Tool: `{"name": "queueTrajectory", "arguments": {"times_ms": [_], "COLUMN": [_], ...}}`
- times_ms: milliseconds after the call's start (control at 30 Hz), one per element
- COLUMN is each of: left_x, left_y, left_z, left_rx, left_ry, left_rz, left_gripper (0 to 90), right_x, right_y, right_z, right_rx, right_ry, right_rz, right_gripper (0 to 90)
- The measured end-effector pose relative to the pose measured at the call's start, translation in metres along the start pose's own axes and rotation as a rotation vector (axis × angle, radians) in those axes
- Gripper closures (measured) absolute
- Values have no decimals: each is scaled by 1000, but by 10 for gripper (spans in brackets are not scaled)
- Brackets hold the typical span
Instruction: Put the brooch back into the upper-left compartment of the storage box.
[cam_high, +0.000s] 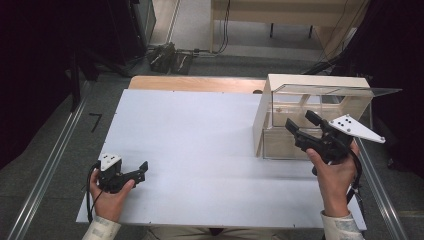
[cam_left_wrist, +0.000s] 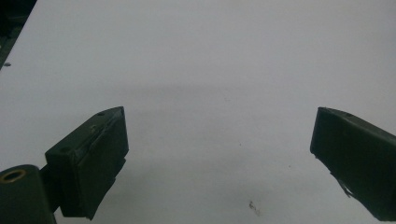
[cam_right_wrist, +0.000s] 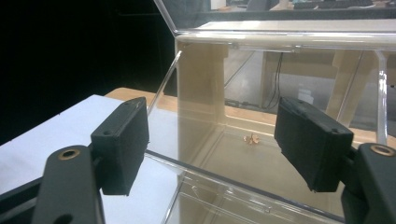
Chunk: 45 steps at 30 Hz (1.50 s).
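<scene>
A pale wooden box (cam_high: 261, 117) with clear plastic walls stands at the right of the white table top (cam_high: 200, 140). Its clear lid (cam_high: 330, 90) is raised about level above it. My right gripper (cam_high: 298, 120) hovers just in front of the box's open side, jaws open with nothing between them. In the right gripper view the jaws (cam_right_wrist: 212, 140) frame the box's inside (cam_right_wrist: 205, 84), where a small brown scrap (cam_right_wrist: 252, 138) lies on the floor. My left gripper (cam_high: 141, 171) rests low at the front left, jaws (cam_left_wrist: 219, 140) open over bare white surface.
A strip of wooden table (cam_high: 195, 82) shows behind the white top. Metal rails (cam_high: 45, 170) run along both sides of the table. Cables and a dark device (cam_high: 167, 57) lie on the floor beyond, and a wooden bench (cam_high: 280, 15) stands farther back.
</scene>
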<state>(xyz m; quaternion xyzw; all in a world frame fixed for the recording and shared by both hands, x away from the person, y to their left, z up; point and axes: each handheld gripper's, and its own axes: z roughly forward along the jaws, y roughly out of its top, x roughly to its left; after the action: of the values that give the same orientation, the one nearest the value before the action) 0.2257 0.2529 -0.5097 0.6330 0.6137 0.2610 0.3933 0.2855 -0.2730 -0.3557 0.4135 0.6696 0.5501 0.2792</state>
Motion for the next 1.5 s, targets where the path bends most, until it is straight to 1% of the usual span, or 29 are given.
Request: {"name": "queueTrajectory", "arguments": {"times_ms": [133, 267, 367, 600, 767, 900, 1233, 1333, 1500], "left_x": [1, 1, 1, 1, 1, 2, 1, 1, 1], "left_y": [0, 0, -1, -1, -1, 0, -1, -1, -1], "left_z": [0, -1, -1, -2, -2, -2, -2, -2, -2], "left_rx": [3, -1, 2, 0, -2, -3, -3, -1, -3], "left_ry": [1, 4, 6, 5, 3, 4, 4, 5, 4], "left_rz": [0, -4, 0, -4, -2, -5, -3, -1, -2], "left_gripper": [49, 49, 50, 49, 49, 49, 49, 49, 49], "right_x": [3, 5, 6, 7, 10, 10, 7, 5, 3], "right_y": [-1, -2, -4, -7, -14, -18, -29, -36, -43], "right_z": [-6, -9, -12, -17, -19, -22, -31, -33, -34], "right_rx": [1, 0, 3, -3, 14, 11, 17, 30, 30], "right_ry": [7, 9, 6, 5, 1, -6, -19, -34, -44], "right_rz": [-17, -18, -13, -25, -38, -47, -49, -47, -52], "right_gripper": [235, 225, 220, 218, 215, 211, 204, 203, 203]}}
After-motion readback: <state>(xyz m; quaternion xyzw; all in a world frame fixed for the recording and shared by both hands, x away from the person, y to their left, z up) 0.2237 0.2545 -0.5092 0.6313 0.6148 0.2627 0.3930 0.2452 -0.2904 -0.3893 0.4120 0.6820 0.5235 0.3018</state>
